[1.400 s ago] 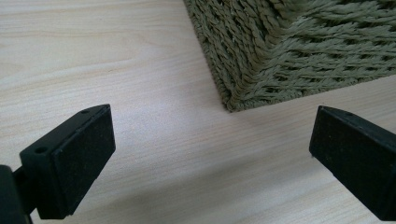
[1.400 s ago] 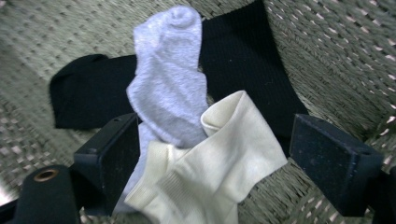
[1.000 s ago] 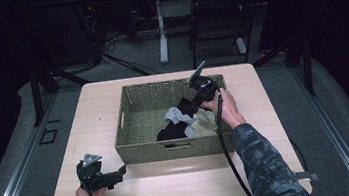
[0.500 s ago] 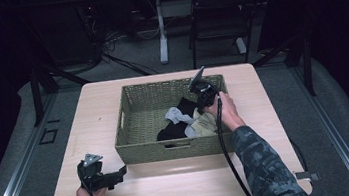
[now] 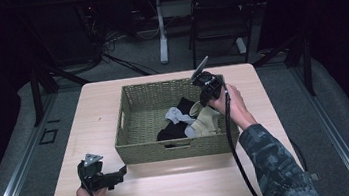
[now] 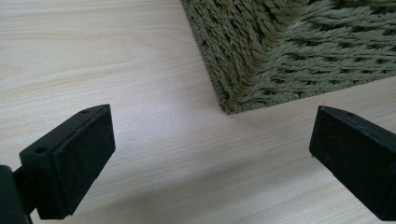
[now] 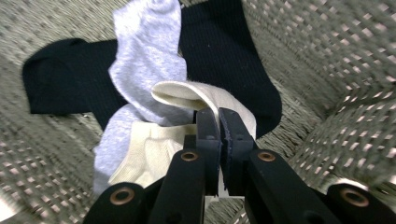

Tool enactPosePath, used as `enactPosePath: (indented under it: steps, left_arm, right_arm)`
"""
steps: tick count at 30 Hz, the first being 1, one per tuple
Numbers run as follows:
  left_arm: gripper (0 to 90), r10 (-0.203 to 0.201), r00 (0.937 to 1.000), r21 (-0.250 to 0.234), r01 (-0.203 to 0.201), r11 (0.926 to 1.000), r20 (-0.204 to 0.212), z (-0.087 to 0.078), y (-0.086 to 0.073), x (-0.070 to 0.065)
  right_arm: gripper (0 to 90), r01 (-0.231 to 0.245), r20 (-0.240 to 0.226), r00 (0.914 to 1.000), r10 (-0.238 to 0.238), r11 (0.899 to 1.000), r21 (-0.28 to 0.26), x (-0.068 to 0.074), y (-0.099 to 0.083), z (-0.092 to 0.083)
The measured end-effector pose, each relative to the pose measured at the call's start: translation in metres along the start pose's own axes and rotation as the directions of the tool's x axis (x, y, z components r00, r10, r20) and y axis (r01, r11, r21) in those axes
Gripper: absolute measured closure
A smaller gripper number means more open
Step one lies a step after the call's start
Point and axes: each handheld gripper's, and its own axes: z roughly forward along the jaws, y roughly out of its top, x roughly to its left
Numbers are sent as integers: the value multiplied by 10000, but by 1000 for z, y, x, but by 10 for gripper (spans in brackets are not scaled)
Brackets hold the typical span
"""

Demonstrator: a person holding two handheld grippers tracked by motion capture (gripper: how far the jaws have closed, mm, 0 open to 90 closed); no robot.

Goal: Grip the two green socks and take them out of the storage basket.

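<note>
Right claw [image 7: 218,122] clamped on cream sock [image 7: 187,100] inside basket [image 5: 139,132]; left claw [image 6: 205,158] wide and idle.

Right gripper view: the 2 jaws, having just been closing, stand pressed together with a fold of the cream sock pinched between them. The sock lies in the basket's right half, on top of a grey sock [image 7: 144,56] and a black sock [image 7: 60,86], touching both. High view: the right claw [image 5: 206,99] points down into the basket near its right wall, the hand [image 5: 231,106] over the rim; the cream sock [image 5: 209,120] sits just beside the grey sock [image 5: 174,114] and the black sock [image 5: 169,131]. The left claw [image 5: 116,174] rests on the counter [image 5: 96,112], just off the basket's near left corner, jaws far apart, with 0 items between them. Left gripper view: that basket corner [image 6: 243,88] stands ahead on bare counter [image 6: 116,60].
</note>
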Motion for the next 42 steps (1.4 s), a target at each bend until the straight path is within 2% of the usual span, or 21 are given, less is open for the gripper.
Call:
enactPosePath:
  steps: [3,8,9,11,15,19,21,29,42]
  left_arm:
    - [1,11,10000,10,-11,10000,7,0,0,0]
    - [1,-46,10000,-22,46,10000,-24,-1,0,2]
    - [1,-27,10000,-36,27,10000,-17,-1,0,2]
    - [1,-20,10000,-37,20,10000,8,0,0,1]
    - [1,18,10000,73,-18,10000,5,0,0,1]
    - [1,0,10000,78,0,10000,1,0,0,1]
    - [1,13,10000,75,-13,10000,11,0,0,1]
    - [2,15,10000,44,-15,10000,24,0,0,0]
    - [2,64,10000,81,-64,9999,-43,0,0,0]
  right_arm:
    - [876,56,105,9999,-54,9998,-166,1,0,-11]
    - [876,299,217,9993,-297,9995,-58,1,2,-25]
    - [876,381,290,9989,-377,9992,-151,2,1,-32]
    - [876,419,349,9985,-413,9990,-173,3,1,-35]
    - [875,653,450,9970,-637,9973,-344,7,1,-51]
    - [876,624,339,9976,-604,9962,-615,7,1,-63]
    - [875,676,449,9969,-649,9958,-613,7,2,-69]
    - [875,750,417,9966,-711,9921,-1001,10,4,-89]
    - [874,915,551,9948,-852,9880,-1247,12,6,-116]
